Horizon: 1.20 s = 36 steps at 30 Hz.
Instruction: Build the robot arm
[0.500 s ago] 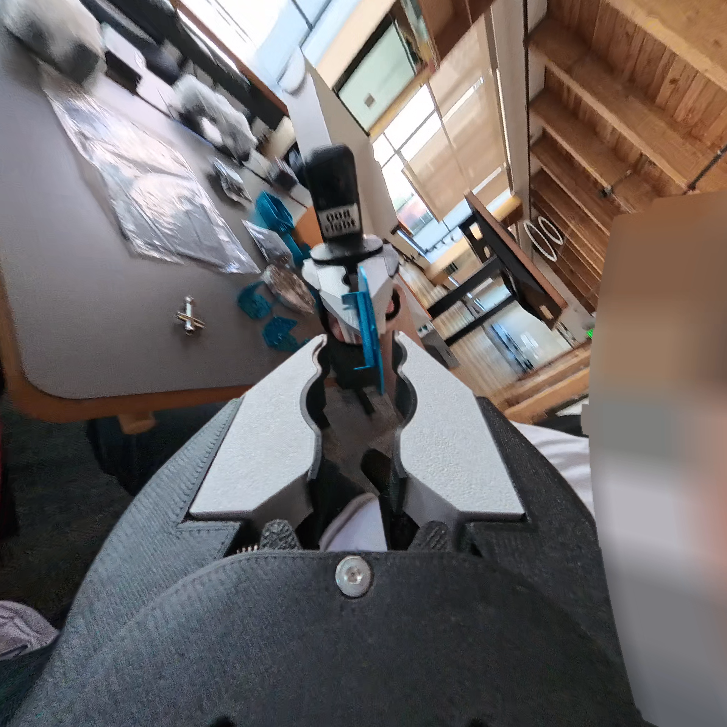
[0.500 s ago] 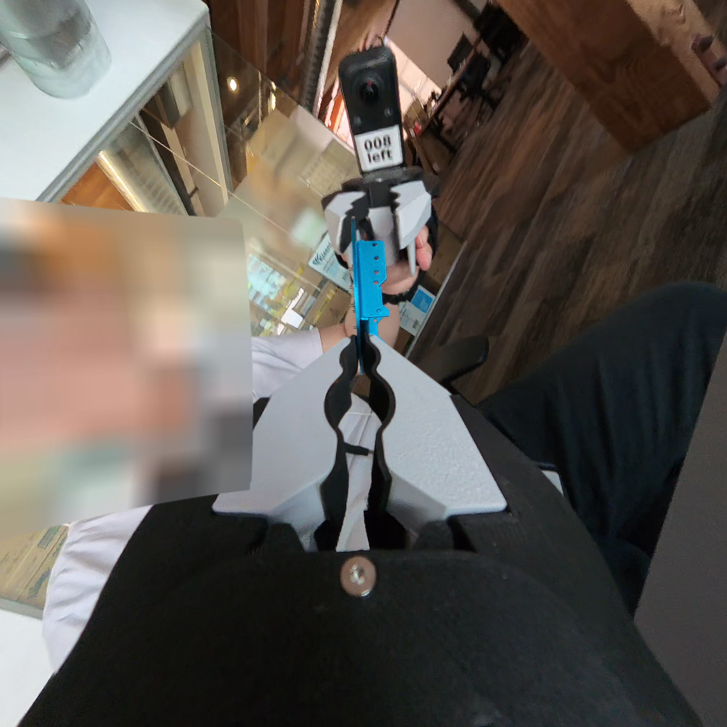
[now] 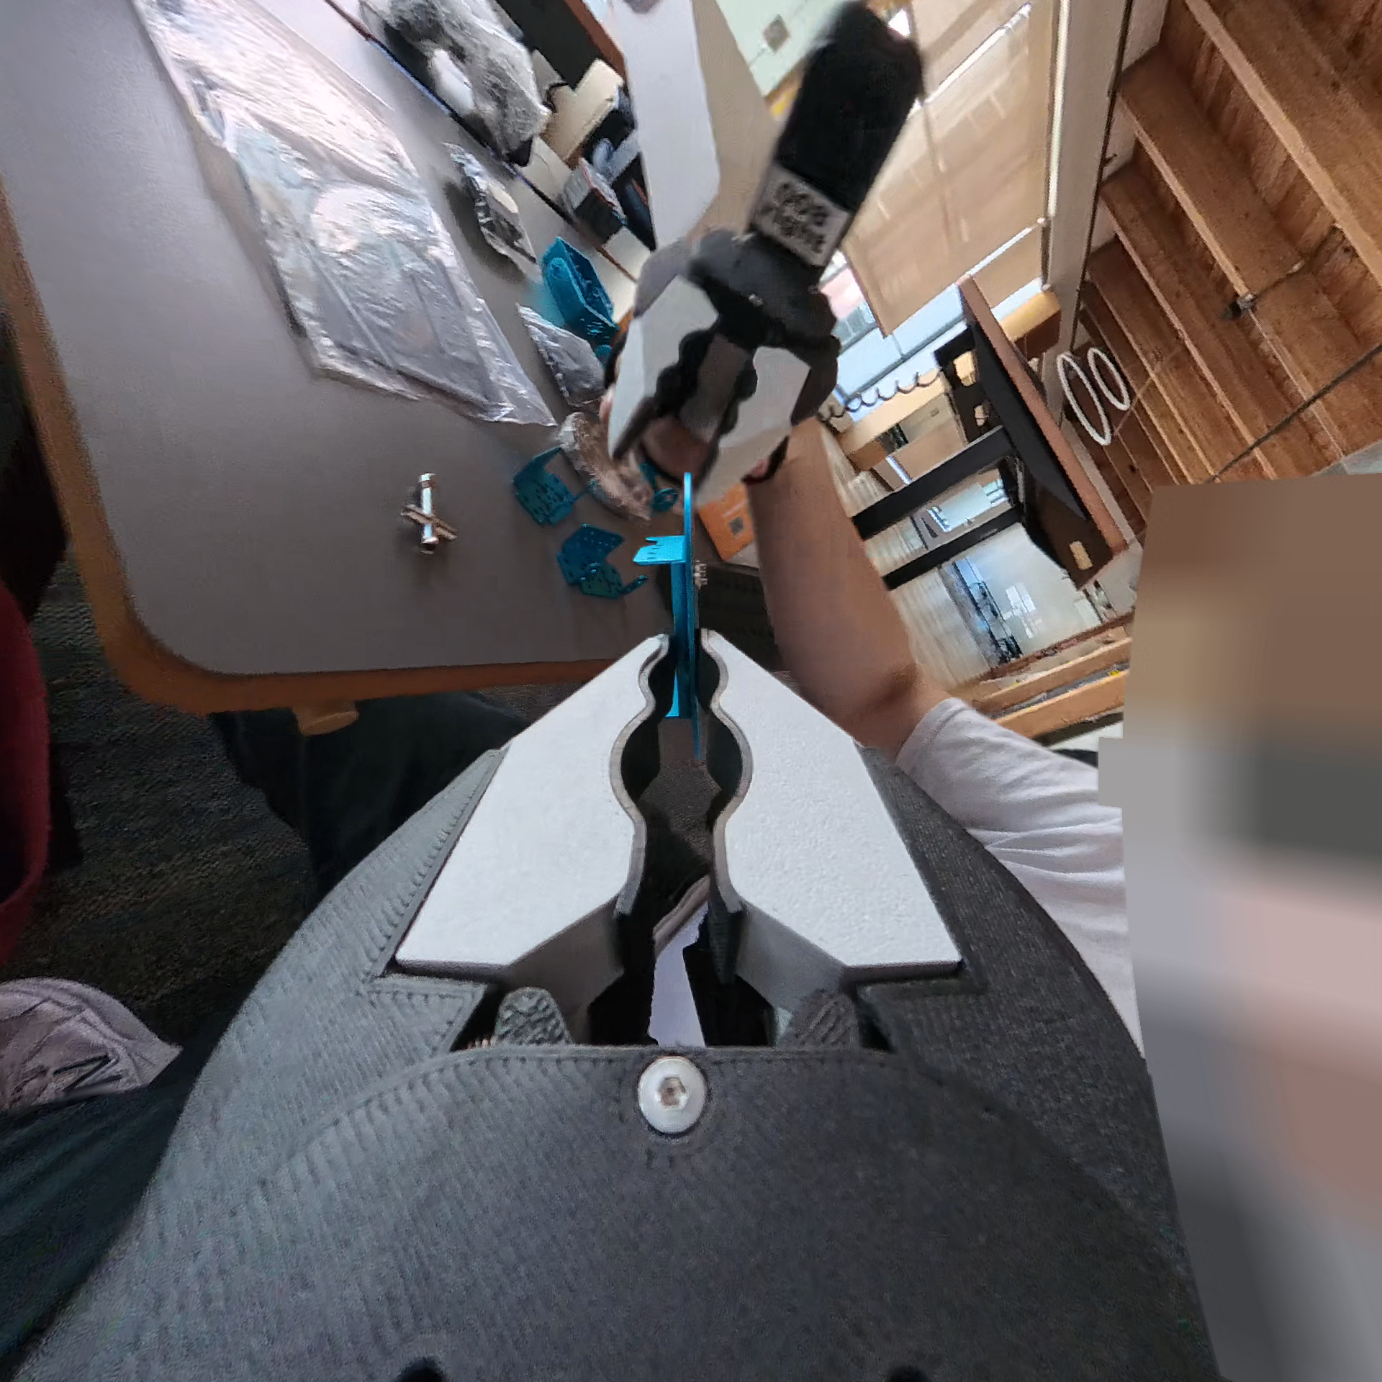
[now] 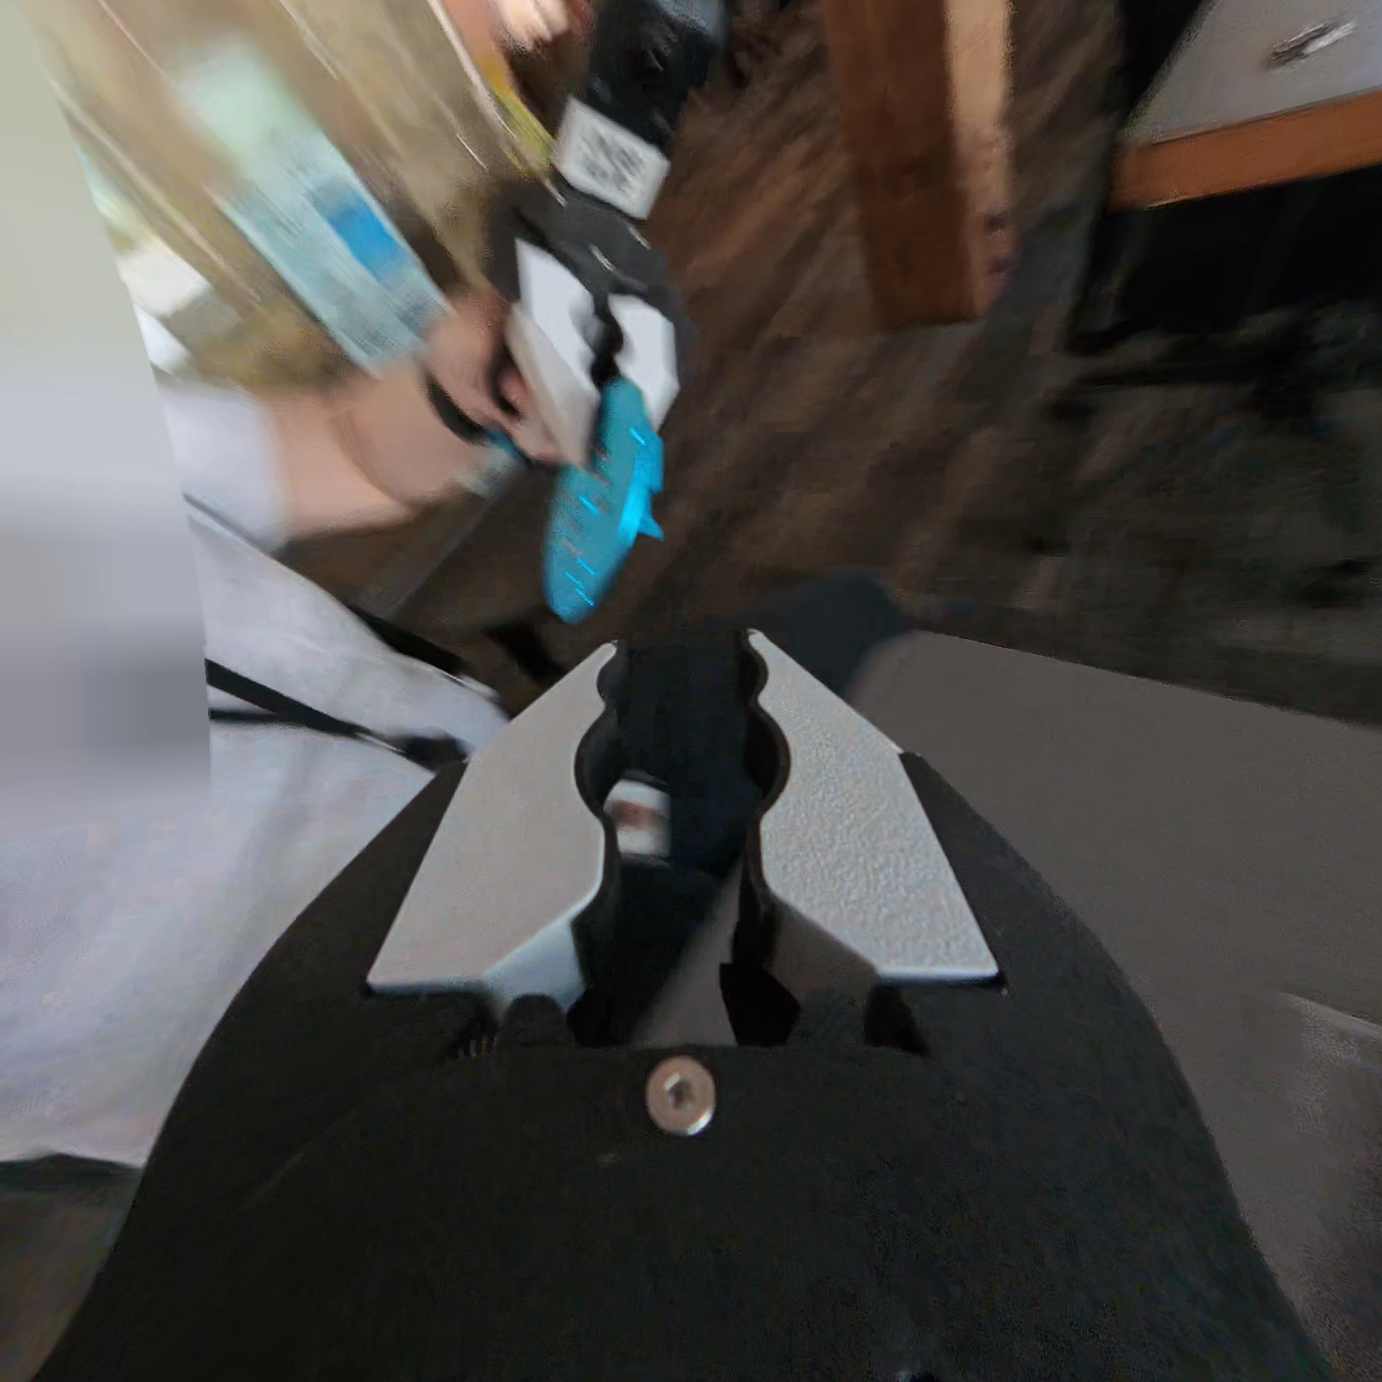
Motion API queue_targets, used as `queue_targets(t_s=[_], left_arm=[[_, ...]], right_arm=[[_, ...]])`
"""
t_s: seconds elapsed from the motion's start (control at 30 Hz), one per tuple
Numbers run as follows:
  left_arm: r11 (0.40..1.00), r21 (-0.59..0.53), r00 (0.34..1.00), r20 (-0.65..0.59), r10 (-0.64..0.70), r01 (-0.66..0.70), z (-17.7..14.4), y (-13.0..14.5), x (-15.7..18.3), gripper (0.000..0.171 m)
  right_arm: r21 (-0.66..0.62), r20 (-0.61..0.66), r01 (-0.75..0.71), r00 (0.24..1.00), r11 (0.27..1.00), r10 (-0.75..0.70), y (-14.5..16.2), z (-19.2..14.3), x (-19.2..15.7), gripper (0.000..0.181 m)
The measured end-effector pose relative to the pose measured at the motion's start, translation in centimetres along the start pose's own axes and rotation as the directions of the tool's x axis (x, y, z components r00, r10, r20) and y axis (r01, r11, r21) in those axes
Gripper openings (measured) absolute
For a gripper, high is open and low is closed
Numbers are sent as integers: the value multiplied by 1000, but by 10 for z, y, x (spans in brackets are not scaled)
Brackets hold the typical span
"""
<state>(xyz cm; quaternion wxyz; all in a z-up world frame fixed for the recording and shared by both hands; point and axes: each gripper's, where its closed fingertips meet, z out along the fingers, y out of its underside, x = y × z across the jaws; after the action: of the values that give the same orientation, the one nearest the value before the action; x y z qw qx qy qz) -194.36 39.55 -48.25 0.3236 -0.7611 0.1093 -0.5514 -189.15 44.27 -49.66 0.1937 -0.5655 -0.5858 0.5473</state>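
The left gripper (image 3: 682, 643) is clamped on a thin blue metal plate (image 3: 684, 598), which it grips edge-on at the very tips of its grey fingers (image 3: 538, 822); the plate stands up out of the tips and carries a small blue tab on its left side. The right gripper (image 3: 677, 456) shows farther off in the left wrist view, above the plate's free end and tilted, with its two grey fingers spread and nothing between them; the plate's top edge lies just below its tips, and whether they touch cannot be told.

In the right wrist view, which is badly smeared, the right gripper (image 4: 682, 645) has a clear gap between its fingers (image 4: 860, 845) and holds nothing; ahead of it the left gripper (image 4: 579, 419), held in a person's hand (image 4: 464, 396), pinches the blue plate (image 4: 598, 523), which hangs slanted toward the camera.

Behind the grippers in the left wrist view lies a grey surface (image 3: 224, 486) with a wooden edge; on it rest several perforated blue brackets (image 3: 591, 561), a small metal cross-shaped tool (image 3: 428, 516), a large clear plastic bag (image 3: 351, 247) and smaller crumpled bags (image 3: 561, 359). A bare forearm (image 3: 830, 598) and a white sleeve (image 3: 1009, 793) run down the right side.
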Motion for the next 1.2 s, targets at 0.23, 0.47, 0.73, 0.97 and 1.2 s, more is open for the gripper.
queue_targets(t_s=[0.23, 0.47, 0.73, 0.97, 1.2], left_arm=[[997, -69, 997, 81, -10, 16, -20, 22, -11, 3], [998, -39, 996, 78, -47, 50, -26, 33, -8, 3], [996, 5, 993, 80, -88, 87, -7, 28, -36, 3], [932, 226, 953, 41, -301, 284, 20, 2, -85, 3], [837, 223, 866, -128, -483, 500, 51, -7, -68, 3]], right_arm=[[-677, 15, 170, 976, 716, -217, 91, -24, 76, 12], [-760, 126, 230, 970, 608, -209, 113, -20, 101, 12], [-673, 21, 383, 865, 633, -501, 91, -11, 106, 7], [-573, -439, 633, 298, 520, -848, -5, -18, 69, 6], [-785, -416, 589, -274, 191, -867, -21, -3, 8, 5]])
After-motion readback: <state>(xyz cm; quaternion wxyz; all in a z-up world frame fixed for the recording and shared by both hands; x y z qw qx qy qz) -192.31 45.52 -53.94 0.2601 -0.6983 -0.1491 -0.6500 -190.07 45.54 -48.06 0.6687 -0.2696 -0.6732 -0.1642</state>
